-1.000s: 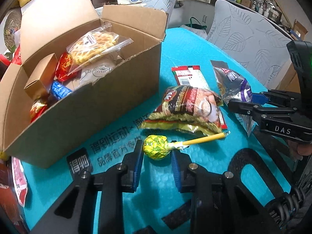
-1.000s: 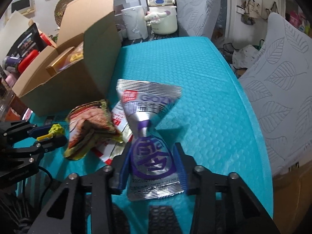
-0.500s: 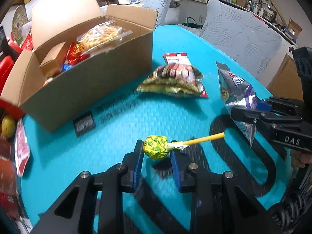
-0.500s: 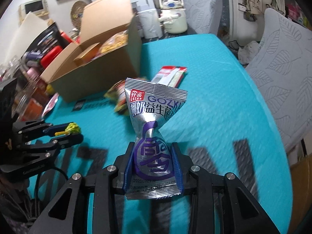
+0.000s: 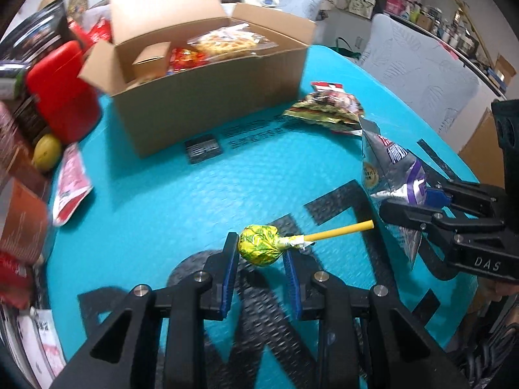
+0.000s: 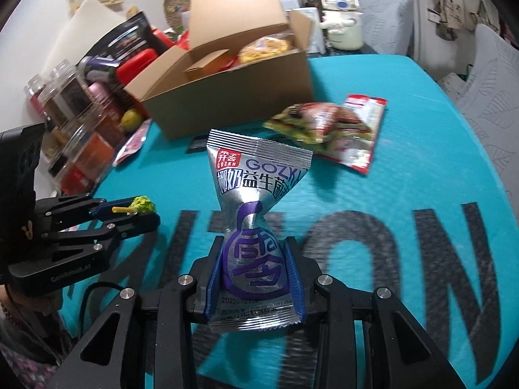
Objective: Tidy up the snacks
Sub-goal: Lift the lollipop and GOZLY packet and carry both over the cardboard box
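Both grippers pulled back from the box [image 5: 207, 74], now upper left of frame. Left gripper [image 5: 259, 256] clenched on the lollipop [image 5: 258, 248], right gripper [image 6: 256, 278] on the silver pouch [image 6: 256, 194], both above the counter [image 5: 155, 201]. Risk: lollipop is pinched only at its round head and could roll out; the crumpled pouch could slide.

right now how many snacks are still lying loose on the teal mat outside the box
2: a green-and-brown packet lying over a red-and-white packet, right of the cardboard box. Others may hide behind it.

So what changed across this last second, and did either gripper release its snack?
Both grippers pulled back from the cardboard box, which now looks farther off. Left gripper stays shut on the lollipop, right gripper on the silver packet. The snacks on the mat stayed.
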